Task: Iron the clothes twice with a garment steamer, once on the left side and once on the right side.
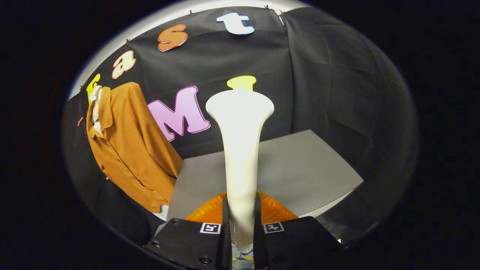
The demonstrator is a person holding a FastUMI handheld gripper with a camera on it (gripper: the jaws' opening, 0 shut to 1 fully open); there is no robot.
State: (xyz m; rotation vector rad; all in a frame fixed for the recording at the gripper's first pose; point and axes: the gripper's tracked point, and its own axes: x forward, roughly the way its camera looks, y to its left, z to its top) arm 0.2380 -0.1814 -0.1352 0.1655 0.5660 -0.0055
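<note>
The gripper (240,225) is holding the white garment steamer (240,150). Both fingers (191,243) press on its thin handle, one on each side. The handle stands up between the fingers and gets wider at the top, where the steamer's head flares out. The very bottom of the handle is tucked down between the fingers, so it is hard to see.

Just past the fingers, behind the handle, is something orange and ribbed (272,212). The handle and fingers hide most of it, so I cannot tell what it is.

Farther on is a gray table (303,165), beyond the fingers and a bit to the right.

Ahead and off to the left hangs an orange shirt (131,150) on a white hanger (96,107), against the black wall. It is well apart from the steamer. A bit of white peeks out under the shirt's bottom edge.
</note>
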